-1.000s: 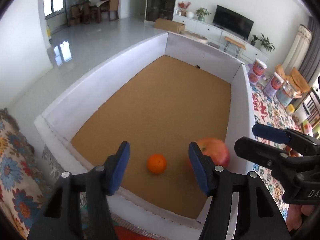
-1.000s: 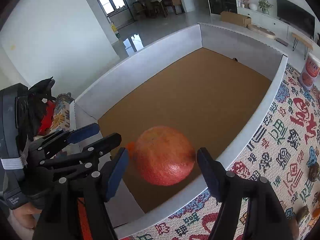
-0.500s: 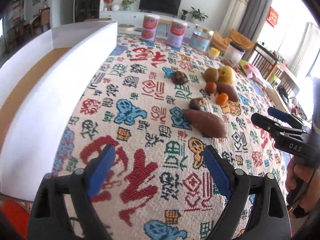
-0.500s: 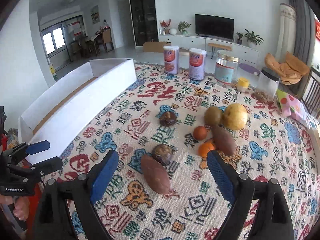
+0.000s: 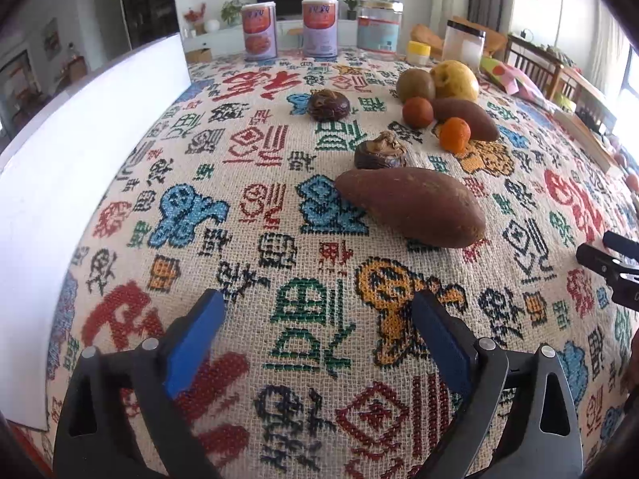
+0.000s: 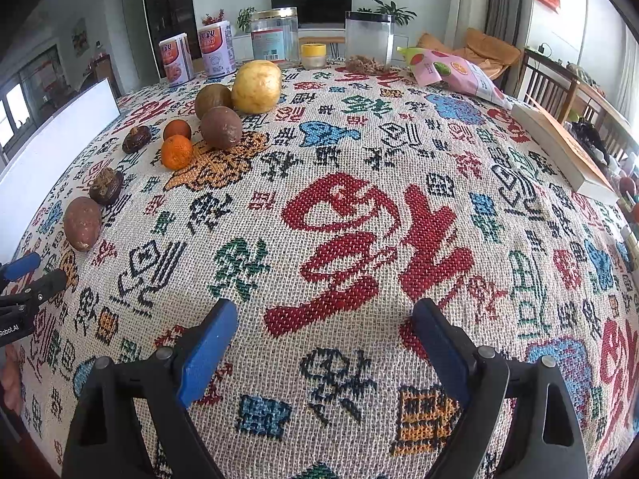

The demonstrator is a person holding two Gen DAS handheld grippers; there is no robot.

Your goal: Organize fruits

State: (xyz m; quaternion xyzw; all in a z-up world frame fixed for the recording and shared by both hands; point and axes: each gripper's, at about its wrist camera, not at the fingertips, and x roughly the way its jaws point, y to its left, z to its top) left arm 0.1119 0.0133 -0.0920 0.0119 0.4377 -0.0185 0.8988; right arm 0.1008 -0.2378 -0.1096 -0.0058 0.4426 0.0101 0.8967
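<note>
Left tool (image 5: 315,315) spread wide, nothing between the blue pads, hovering low over the patterned cloth (image 5: 303,359) on the desk. Straight ahead, slightly right: a long sweet potato (image 5: 411,211), a dark wrinkled fruit (image 5: 379,155) touching its far side. Further ahead to the right, a cluster: small orange (image 5: 453,133), second sweet potato (image 5: 467,119), reddish round fruit (image 5: 417,111), kiwi (image 5: 415,86), yellow pear (image 5: 455,80) (all close together). Another dark fruit (image 5: 329,105) ahead, apart from the cluster. White box wall (image 5: 80,151) along the left. Right tool (image 6: 323,319) equally wide and empty, fruits well off to its front-left; snack bag (image 6: 455,72) far ahead-right.
</note>
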